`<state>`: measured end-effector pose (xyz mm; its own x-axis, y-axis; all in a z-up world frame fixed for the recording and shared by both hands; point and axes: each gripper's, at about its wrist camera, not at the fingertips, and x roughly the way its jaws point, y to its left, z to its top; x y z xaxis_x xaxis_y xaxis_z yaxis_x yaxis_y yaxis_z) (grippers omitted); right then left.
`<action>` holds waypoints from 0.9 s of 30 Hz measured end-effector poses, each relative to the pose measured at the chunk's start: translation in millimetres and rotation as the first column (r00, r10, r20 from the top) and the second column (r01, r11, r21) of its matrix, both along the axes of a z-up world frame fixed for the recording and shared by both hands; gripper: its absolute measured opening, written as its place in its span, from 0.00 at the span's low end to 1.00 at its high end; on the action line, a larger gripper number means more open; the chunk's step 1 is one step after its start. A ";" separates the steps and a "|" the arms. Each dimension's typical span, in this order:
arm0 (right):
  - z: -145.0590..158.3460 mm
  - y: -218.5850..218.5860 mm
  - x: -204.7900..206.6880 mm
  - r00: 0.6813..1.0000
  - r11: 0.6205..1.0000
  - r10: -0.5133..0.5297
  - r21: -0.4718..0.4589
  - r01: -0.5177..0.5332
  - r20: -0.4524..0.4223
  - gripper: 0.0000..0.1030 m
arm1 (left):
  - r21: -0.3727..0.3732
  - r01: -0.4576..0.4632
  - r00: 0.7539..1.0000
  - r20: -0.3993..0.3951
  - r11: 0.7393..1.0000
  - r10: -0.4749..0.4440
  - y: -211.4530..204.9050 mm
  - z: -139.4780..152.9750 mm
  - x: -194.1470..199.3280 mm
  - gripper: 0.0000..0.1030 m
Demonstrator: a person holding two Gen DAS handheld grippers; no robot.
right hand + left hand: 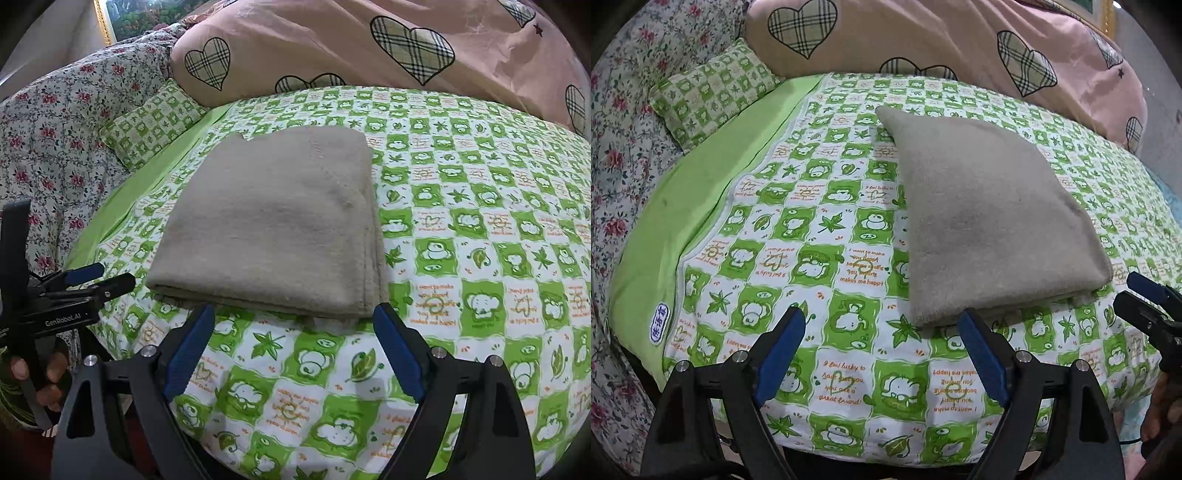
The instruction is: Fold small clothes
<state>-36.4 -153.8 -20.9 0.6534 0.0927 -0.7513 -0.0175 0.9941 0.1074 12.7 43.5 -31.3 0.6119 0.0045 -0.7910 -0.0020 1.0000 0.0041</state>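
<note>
the folded grey cloth (273, 221) lay mid-frame, just above the right gripper (293, 325); both it and the left gripper (882, 325) were wide apart and empty

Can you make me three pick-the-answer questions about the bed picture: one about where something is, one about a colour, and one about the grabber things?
1. Where does the folded cloth lie?
A. on the green checked bedsheet
B. on the floor
C. on the pink heart quilt

2. What colour is the folded cloth?
A. bright red
B. grey-beige
C. dark blue

3. How are the two hand-held grippers, the left hand-held gripper and the right hand-held gripper?
A. both shut on the cloth
B. one open, one shut
C. both open and holding nothing

Answers:
1. A, because the cloth rests flat on the green checked sheet, in front of the quilt.
2. B, because its whole surface is a plain grey-beige.
3. C, because in each wrist view the blue fingers stand wide apart with only sheet between them, just short of the cloth's near edge.
</note>
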 end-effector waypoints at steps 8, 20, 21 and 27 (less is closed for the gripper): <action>-0.4 3.0 13.9 1.000 1.000 0.009 -0.024 -0.009 -0.006 0.86 | 0.025 0.009 1.000 0.017 1.000 -0.009 -9.2 5.2 15.3 0.85; 8.5 -6.8 50.5 1.000 1.000 -0.015 -0.018 0.015 0.006 0.86 | -0.017 0.041 0.999 0.028 0.999 -0.040 -18.5 9.4 38.9 0.85; 8.7 -7.4 53.0 1.000 1.000 -0.014 -0.012 0.014 0.005 0.86 | -0.017 0.042 0.999 0.025 0.999 -0.042 -19.9 9.0 40.0 0.85; 4.9 -2.0 63.2 1.000 1.000 0.007 -0.020 -0.007 -0.012 0.86 | -0.008 0.033 0.999 0.029 0.999 -0.033 -21.8 8.8 41.6 0.85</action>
